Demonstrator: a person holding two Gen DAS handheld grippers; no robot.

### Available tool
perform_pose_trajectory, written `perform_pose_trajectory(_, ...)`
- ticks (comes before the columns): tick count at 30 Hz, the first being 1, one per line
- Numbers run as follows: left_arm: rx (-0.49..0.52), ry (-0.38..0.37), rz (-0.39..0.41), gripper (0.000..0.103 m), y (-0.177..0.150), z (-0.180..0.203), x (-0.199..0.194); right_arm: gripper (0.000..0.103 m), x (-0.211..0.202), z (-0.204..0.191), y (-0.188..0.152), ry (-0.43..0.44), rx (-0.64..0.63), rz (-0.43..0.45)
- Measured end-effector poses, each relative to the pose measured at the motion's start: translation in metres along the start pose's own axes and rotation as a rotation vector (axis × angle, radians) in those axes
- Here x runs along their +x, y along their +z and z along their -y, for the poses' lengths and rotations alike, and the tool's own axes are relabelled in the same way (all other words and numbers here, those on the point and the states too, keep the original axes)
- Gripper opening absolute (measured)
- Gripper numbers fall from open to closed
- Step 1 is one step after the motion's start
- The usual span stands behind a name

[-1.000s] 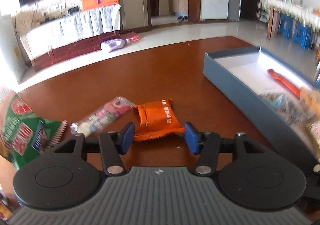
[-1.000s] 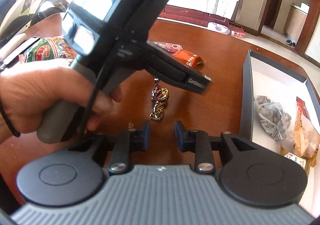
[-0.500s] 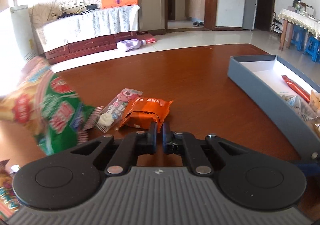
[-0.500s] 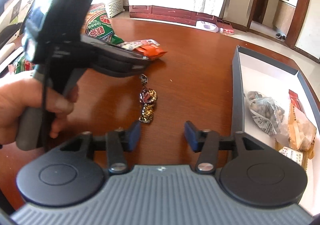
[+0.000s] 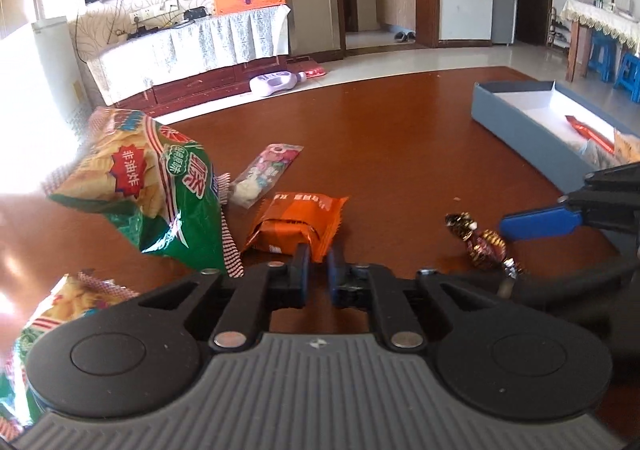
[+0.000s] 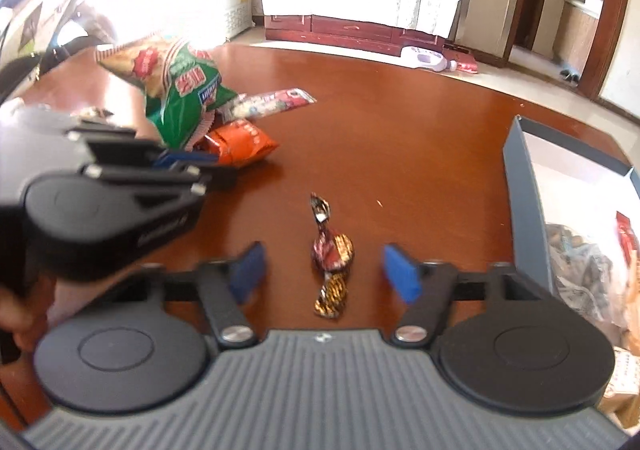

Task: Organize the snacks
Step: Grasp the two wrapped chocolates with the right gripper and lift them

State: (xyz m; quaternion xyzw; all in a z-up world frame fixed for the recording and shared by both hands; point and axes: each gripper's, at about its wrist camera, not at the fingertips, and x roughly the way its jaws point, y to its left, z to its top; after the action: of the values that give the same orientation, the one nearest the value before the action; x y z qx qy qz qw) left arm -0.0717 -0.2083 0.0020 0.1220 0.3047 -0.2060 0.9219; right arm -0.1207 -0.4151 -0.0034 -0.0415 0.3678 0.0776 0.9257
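I am working two snacks at once on the glossy brown wooden table (image 5: 400,137). My left claw (image 5: 318,264) has its blue pads close together at the near corner of the flat orange foil snack packet (image 5: 298,219), which lies beside the big green crinkled crisp bag (image 5: 152,185) and the clear pink-printed candy sleeve (image 5: 266,171); the jaws are opening a little right now, and the packet's sealed edge pokes into the narrow gap between them, though I cannot tell whether the pads truly press on it. My right claw (image 6: 324,270) stands well apart, its jaws closing, with the shiny dark red and gold twist-wrapped candies (image 6: 330,254) lying on the table between the blue pads, not yet touched. The grey open cardboard box with a white inside (image 6: 524,185) sits off to the right and already holds a few snacks, including a clear bag of nuts (image 6: 576,250). I judge this to be the pick-up step for both items. Next, my right claw needs to finish closing squarely on the candies' thicker middle, and my left needs a firmer bite on the packet's edge, since thin foil may slip; then each goes over to the box.
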Motion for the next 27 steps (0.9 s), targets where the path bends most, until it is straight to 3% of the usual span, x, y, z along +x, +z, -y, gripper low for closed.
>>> perform_pose_trajectory(1,0.002,0.008,0.010,0.048,-0.002,0.000,-0.002,0.038,-0.001,0.000,0.000,-0.003,0.004,0.002)
perform_pose_trajectory(2,0.001,0.019,0.025,0.078,-0.002,-0.001,-0.003,0.032,-0.002,-0.002,-0.001,-0.014,-0.006,0.003)
perform_pose_trajectory(3,-0.002,0.039,0.040,0.087,-0.005,0.000,-0.005,0.028,-0.003,-0.004,-0.002,-0.019,-0.021,0.002)
perform_pose_trajectory(7,-0.033,0.022,0.033,0.090,0.000,-0.002,-0.002,0.026,-0.004,-0.003,-0.002,-0.020,-0.028,0.001)
perform_pose_trajectory(16,-0.077,0.009,-0.024,0.091,0.015,-0.015,0.024,0.026,-0.006,0.001,-0.003,0.010,-0.003,-0.007)
perform_pose_trajectory(17,-0.077,-0.005,-0.032,0.088,0.016,-0.016,0.026,0.026,-0.006,0.001,-0.003,0.012,-0.001,-0.008)
perform_pose_trajectory(18,-0.080,-0.021,-0.032,0.072,0.016,-0.016,0.026,0.026,-0.005,0.002,-0.002,0.013,-0.001,-0.008)
perform_pose_trajectory(20,-0.075,-0.027,-0.008,0.055,0.015,-0.014,0.025,0.026,-0.004,0.000,-0.002,0.004,-0.008,-0.005)
perform_pose_trajectory(27,-0.017,-0.001,0.013,0.049,0.010,0.002,0.019,0.026,-0.009,-0.003,0.001,-0.006,-0.012,0.019)
